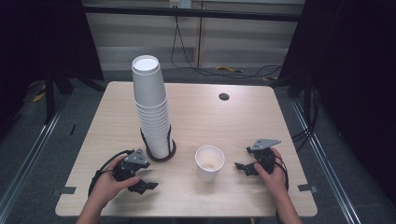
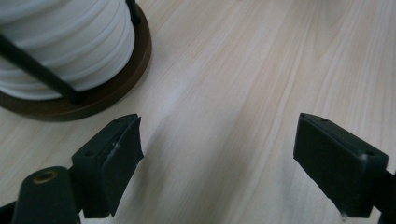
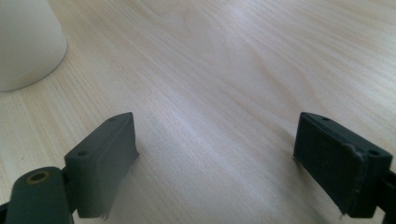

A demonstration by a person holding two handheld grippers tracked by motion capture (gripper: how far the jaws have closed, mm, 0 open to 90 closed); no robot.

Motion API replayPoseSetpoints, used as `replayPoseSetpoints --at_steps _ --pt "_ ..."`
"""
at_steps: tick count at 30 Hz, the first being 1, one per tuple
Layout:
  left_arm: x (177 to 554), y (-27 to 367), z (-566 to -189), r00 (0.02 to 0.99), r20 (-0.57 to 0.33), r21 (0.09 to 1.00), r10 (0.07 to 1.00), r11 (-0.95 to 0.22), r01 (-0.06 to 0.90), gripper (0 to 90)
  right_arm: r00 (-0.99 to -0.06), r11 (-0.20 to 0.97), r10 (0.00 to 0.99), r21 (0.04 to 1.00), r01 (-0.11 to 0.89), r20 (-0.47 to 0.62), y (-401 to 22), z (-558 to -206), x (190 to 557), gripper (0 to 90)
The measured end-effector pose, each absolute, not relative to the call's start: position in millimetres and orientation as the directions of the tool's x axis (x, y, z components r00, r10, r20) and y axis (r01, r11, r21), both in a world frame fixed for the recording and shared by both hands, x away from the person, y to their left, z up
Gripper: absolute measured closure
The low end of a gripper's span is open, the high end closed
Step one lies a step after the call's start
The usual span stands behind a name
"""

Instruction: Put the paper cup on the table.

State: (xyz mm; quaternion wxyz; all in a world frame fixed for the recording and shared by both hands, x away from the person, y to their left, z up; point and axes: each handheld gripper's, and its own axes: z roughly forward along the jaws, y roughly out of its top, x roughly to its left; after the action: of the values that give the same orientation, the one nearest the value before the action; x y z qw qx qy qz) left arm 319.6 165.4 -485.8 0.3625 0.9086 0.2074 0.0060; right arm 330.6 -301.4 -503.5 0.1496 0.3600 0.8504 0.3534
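Paper cups are what the work turns on. Both grippers sit low over the wooden table (image 1: 224, 126), each in one of the person's hands. The left gripper (image 1: 148, 185) has its jaws spread wide with only bare tabletop between them; just ahead of it and slightly to its left stands the tall stack of white cups (image 1: 152, 109), upside down inside a round dark holder (image 2: 100, 93) with thin black uprights. The gripper is near the holder's base but not touching it. The right gripper (image 1: 239, 166) is likewise wide apart and grips nothing. A single white cup (image 1: 209, 162) stands upright, mouth up, just off its tips toward the stack side, apart from the jaws. That cup lies between the two grippers, closer to the right one.
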Motion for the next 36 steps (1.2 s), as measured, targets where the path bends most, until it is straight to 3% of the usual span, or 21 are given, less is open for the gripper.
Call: replayPoseSetpoints --at_steps 16,30,36 --pt "316 196 -489 0.877 -0.135 0.664 0.462 -0.615 0.426 15.2 -0.696 0.491 0.718 0.709 0.506 0.000 -301 -504 330 12.6" --pt "315 212 -504 0.870 -0.081 0.663 0.487 -0.625 0.412 15.1 -0.696 0.492 0.718 0.709 0.506 -0.002 -301 -503 330 12.7" --pt "314 216 -510 0.871 -0.049 0.703 0.488 -0.603 0.377 14.0 -0.695 0.492 0.719 0.708 0.506 -0.004 -301 -503 330 12.7"
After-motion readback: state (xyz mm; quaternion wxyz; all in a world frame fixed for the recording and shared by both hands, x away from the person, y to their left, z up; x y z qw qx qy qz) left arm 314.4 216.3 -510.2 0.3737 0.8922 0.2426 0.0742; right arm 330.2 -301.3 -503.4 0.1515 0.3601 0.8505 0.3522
